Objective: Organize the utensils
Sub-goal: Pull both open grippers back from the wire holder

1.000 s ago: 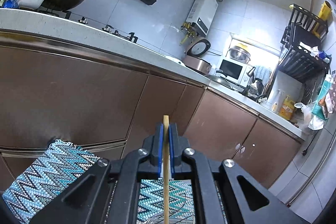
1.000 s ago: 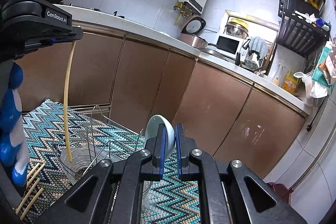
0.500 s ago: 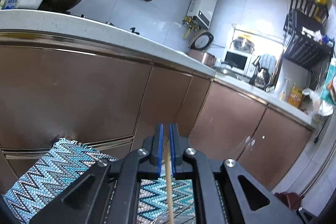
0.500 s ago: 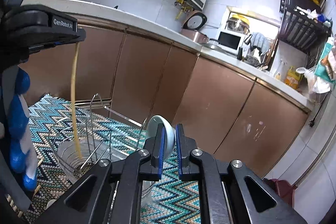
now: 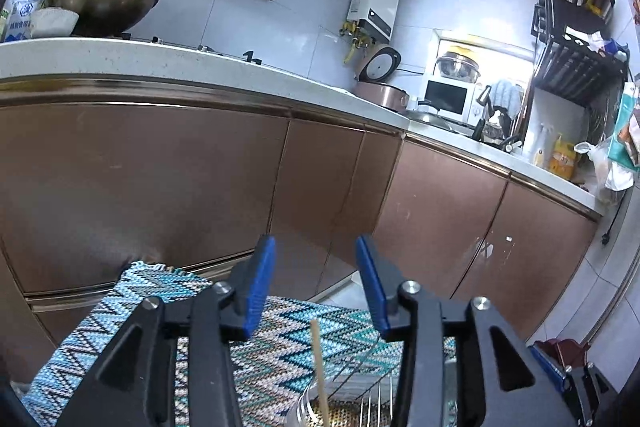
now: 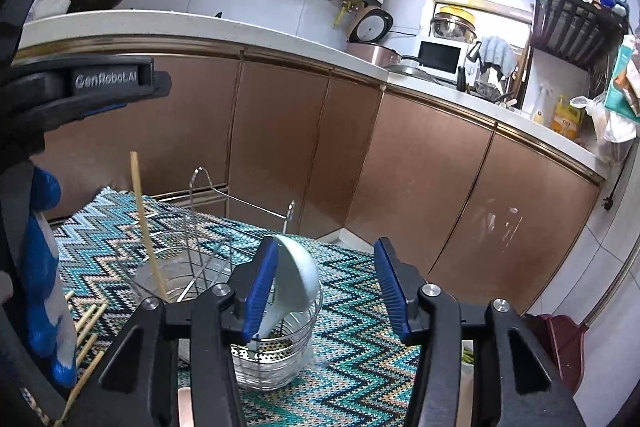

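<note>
A wire utensil holder point(image 6: 224, 227) stands on a zigzag-patterned mat point(image 6: 352, 359). One bamboo chopstick point(image 6: 146, 227) stands free in its left clear cup point(image 6: 160, 279); it also shows in the left wrist view point(image 5: 320, 371). A white ceramic spoon point(image 6: 296, 279) rests bowl-up in the right cup point(image 6: 280, 351). My left gripper point(image 5: 316, 283) is open and empty above the chopstick. My right gripper point(image 6: 326, 279) is open around the spoon, its left pad touching or very near it.
Several loose chopsticks point(image 6: 86, 343) lie on the mat at the left, beside a blue-and-white gloved hand point(image 6: 44, 279). Brown cabinet doors point(image 6: 420, 187) run behind the mat under a white counter point(image 6: 160, 27). A dark red dustpan point(image 6: 560, 343) sits at right.
Both grippers have opened. The chopstick dropped out of the left gripper into the left cup. The spoon was let go and rests in the right cup.
</note>
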